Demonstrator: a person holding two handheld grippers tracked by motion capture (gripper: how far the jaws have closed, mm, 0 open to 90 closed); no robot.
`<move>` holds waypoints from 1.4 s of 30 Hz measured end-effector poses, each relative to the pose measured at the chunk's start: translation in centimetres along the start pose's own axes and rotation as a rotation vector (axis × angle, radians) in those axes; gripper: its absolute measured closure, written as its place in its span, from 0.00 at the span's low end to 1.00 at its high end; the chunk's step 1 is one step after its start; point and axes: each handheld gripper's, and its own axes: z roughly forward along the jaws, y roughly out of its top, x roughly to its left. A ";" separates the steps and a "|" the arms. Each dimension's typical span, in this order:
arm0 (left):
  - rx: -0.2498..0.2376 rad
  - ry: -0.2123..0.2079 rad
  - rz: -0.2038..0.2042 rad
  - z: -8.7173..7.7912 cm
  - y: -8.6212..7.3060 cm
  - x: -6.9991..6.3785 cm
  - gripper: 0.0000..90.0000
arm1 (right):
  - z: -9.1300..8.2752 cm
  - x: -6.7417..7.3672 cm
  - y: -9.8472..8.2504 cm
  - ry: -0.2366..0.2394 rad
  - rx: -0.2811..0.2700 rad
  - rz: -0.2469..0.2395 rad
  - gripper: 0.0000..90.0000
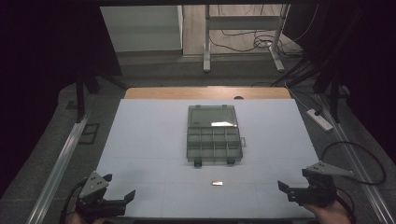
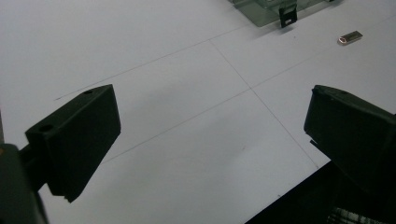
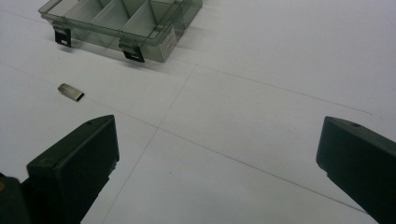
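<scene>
A clear grey compartment box (image 1: pixel 214 145) lies open in the middle of the white table mat (image 1: pixel 149 140), its lid (image 1: pixel 212 115) folded back. A small silver metal piece (image 1: pixel 216 183) lies on the mat just in front of the box. My left gripper (image 1: pixel 119 185) is held at the near left edge, open and empty. My right gripper (image 1: pixel 294 179) is at the near right edge, also open and empty. The left gripper view has the metal piece (image 2: pixel 350 37) far off at upper right. The right gripper view has the metal piece (image 3: pixel 71 92) and the box (image 3: pixel 126 23) at upper left.
Thin grid lines cross the mat. A metal rail (image 1: pixel 60 163) runs along the left side and a power strip (image 1: pixel 320 119) lies on the floor at the right. Desk legs and cables (image 1: pixel 243 42) stand beyond the table.
</scene>
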 end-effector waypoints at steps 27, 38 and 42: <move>0.005 -0.003 -0.001 0.0 0.0 0.1 0.05 | 0.4 0.5 0.2 0.039 0.041 -0.057 0.01; 0.006 0.000 -0.001 0.1 0.0 0.0 0.05 | 0.9 1.0 0.6 0.103 0.037 -0.115 0.00; 0.007 0.000 -0.001 0.1 0.0 0.1 0.05 | 1.1 1.0 0.6 0.119 0.030 -0.117 0.00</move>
